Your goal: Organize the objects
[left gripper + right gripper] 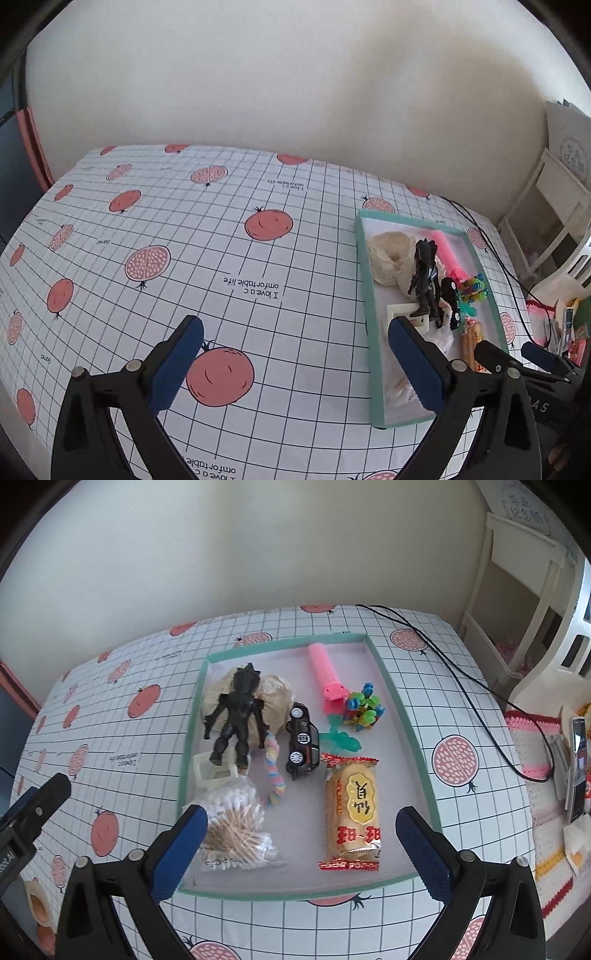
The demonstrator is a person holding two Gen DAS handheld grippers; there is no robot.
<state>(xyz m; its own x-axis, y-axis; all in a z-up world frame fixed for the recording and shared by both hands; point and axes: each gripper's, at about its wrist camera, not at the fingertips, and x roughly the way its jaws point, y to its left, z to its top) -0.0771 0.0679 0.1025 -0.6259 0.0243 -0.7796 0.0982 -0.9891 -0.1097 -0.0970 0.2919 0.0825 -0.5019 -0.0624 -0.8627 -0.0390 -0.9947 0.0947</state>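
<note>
Everything that needs sorting sits in the green-rimmed tray on the counter, and the right claw is the one placed to reach it. Its jaws stand wide apart with nothing between them, hanging over the tray's near edge. Straight ahead of it lies the snack packet, flat, its long axis running away from the claw, so the jaws already straddle its narrow width. The bag of cotton swabs lies just beside the right claw's left finger (a close second candidate). The left claw is also spread open and empty, but it hovers over bare cloth, with the tray off to its right, so I'd judge the right hand nearer.
</note>
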